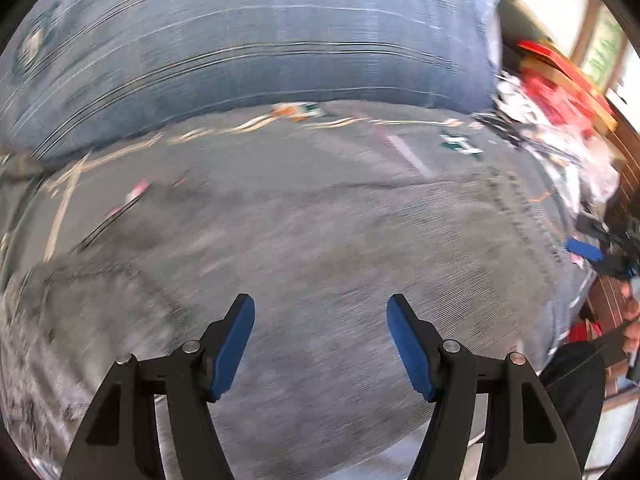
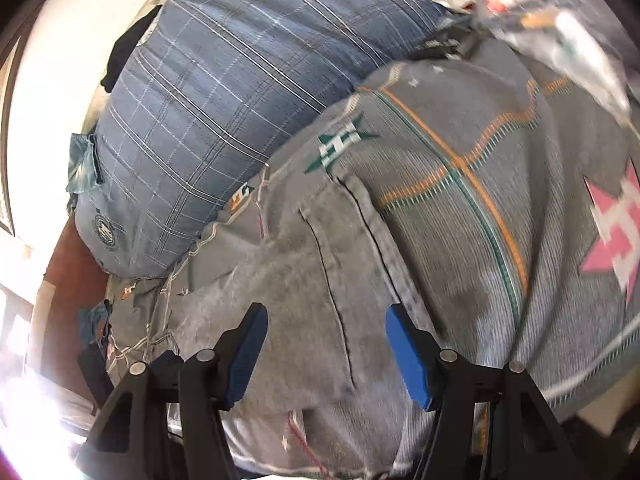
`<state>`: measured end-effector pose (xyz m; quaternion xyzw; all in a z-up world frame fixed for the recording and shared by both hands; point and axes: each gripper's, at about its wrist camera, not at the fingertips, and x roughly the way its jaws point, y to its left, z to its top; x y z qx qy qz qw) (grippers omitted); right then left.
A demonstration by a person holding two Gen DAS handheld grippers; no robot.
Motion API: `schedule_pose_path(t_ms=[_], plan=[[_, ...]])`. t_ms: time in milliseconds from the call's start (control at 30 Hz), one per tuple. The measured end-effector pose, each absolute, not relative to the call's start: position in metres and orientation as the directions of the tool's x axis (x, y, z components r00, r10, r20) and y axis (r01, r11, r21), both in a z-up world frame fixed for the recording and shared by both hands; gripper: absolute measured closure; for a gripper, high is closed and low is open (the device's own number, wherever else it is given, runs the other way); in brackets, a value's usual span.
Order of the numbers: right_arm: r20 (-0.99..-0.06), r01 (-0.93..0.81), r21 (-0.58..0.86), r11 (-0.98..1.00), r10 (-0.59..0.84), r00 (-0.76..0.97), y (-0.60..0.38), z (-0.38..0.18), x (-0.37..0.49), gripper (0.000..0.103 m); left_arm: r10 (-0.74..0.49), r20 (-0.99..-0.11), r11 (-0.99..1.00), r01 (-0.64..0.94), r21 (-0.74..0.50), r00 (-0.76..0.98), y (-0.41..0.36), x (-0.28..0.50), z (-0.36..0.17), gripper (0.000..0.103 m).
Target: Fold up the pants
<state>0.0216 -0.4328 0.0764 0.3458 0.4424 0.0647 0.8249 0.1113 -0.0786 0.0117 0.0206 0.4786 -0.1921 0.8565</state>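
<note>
Grey denim pants (image 1: 320, 248) lie spread on a grey patterned blanket (image 1: 248, 152); the left wrist view is motion-blurred. My left gripper (image 1: 320, 320) is open and empty, just above the pants. In the right wrist view the pants (image 2: 304, 288) show a seam and a leg edge running away from me. My right gripper (image 2: 324, 332) is open and empty over that fabric. The right gripper's blue fingers (image 1: 584, 250) also show at the right edge of the left wrist view, beyond the pants' stitched edge.
A big blue plaid pillow (image 1: 248, 40) (image 2: 224, 112) lies at the far side of the blanket (image 2: 500, 184). A heap of red and white things (image 1: 552, 112) sits at the right. The bed's edge and a bright floor (image 2: 24, 360) lie left.
</note>
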Motion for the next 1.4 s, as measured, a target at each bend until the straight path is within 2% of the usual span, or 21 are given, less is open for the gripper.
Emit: schedule_pose_path(t_ms=[67,200,267,367,400,433,500,533,700,800,867,933,1000,1100,1167,1200,1267,1333,1400], plan=[[-0.694,0.178,0.600,0.780,0.397,0.601,-0.428,0.084,0.047,0.038,-0.342,-0.825,0.908,0.386,-0.166,0.449,-0.101,0.117,0.012,0.034],[-0.810,0.173,0.381,0.908,0.238,0.536,-0.423,0.088,0.106,0.040,-0.356,-0.836,0.900,0.395,-0.186,0.417,-0.125,0.129,0.007,0.034],[-0.858,0.162,0.306,0.938,0.199,0.473,-0.422,0.076,0.131,0.056,-0.352,-0.844,0.900,0.396,-0.184,0.406,-0.132,0.133,0.002,0.034],[-0.893,0.152,0.248,0.957,0.165,0.419,-0.424,0.058,0.145,0.057,-0.343,-0.851,0.902,0.392,-0.180,0.399,-0.133,0.138,-0.002,0.034],[-0.897,0.134,0.241,0.961,0.168,0.408,-0.422,0.054,0.147,0.061,-0.339,-0.852,0.904,0.389,-0.177,0.399,-0.133,0.142,-0.003,0.034],[-0.898,0.121,0.240,0.963,0.173,0.404,-0.420,0.052,0.148,0.081,-0.329,-0.857,0.908,0.381,-0.172,0.397,-0.133,0.147,-0.006,0.034],[-0.890,0.104,0.221,0.970,0.157,0.428,-0.418,0.056,0.145,0.091,-0.322,-0.862,0.911,0.376,-0.170,0.391,-0.133,0.155,-0.010,0.034],[-0.884,0.091,0.203,0.975,0.143,0.444,-0.415,0.062,0.143,0.100,-0.316,-0.864,0.914,0.371,-0.166,0.391,-0.134,0.159,-0.012,0.034],[-0.824,0.054,0.165,0.985,0.108,0.556,-0.408,0.096,0.138,0.100,-0.325,-0.854,0.919,0.349,-0.183,0.407,-0.132,0.174,-0.014,0.034],[-0.881,0.057,0.132,0.990,0.091,0.465,-0.403,0.066,0.150,0.099,-0.313,-0.858,0.925,0.338,-0.177,0.407,-0.134,0.181,-0.020,0.033],[-0.877,0.081,0.139,0.987,0.085,0.473,-0.410,0.055,0.150,0.089,-0.294,-0.860,0.926,0.348,-0.148,0.418,-0.139,0.183,-0.020,0.031],[-0.856,0.111,0.177,0.978,0.097,0.508,-0.417,0.065,0.141,0.087,-0.279,-0.862,0.927,0.354,-0.126,0.424,-0.142,0.183,-0.018,0.031],[-0.831,0.113,0.146,0.983,0.060,0.553,-0.413,0.083,0.126,0.087,-0.290,-0.849,0.927,0.352,-0.133,0.443,-0.139,0.180,-0.013,0.031],[-0.804,0.056,0.192,0.980,0.124,0.582,-0.398,0.099,0.109,0.087,-0.297,-0.833,0.930,0.339,-0.142,0.467,-0.138,0.180,-0.010,0.031],[-0.813,0.027,0.230,0.973,0.177,0.554,-0.388,0.095,0.108,0.086,-0.240,-0.867,0.945,0.309,-0.106,0.436,-0.142,0.190,-0.023,0.031],[-0.833,0.026,0.229,0.973,0.182,0.522,-0.383,0.086,0.111,0.086,-0.219,-0.872,0.947,0.311,-0.082,0.437,-0.146,0.192,-0.026,0.026],[-0.908,0.040,0.131,0.991,0.104,0.406,-0.376,0.053,0.124,0.077,-0.169,-0.874,0.945,0.327,-0.012,0.456,-0.158,0.190,-0.022,0.025],[-0.896,0.046,0.120,0.992,0.088,0.435,-0.374,0.056,0.123,0.077,-0.166,-0.871,0.948,0.317,-0.013,0.462,-0.155,0.189,-0.014,0.026],[-0.887,0.026,0.107,0.994,0.084,0.454,-0.367,0.069,0.119,0.077,-0.204,-0.822,0.953,0.299,-0.043,0.532,-0.136,0.178,0.003,0.025]])
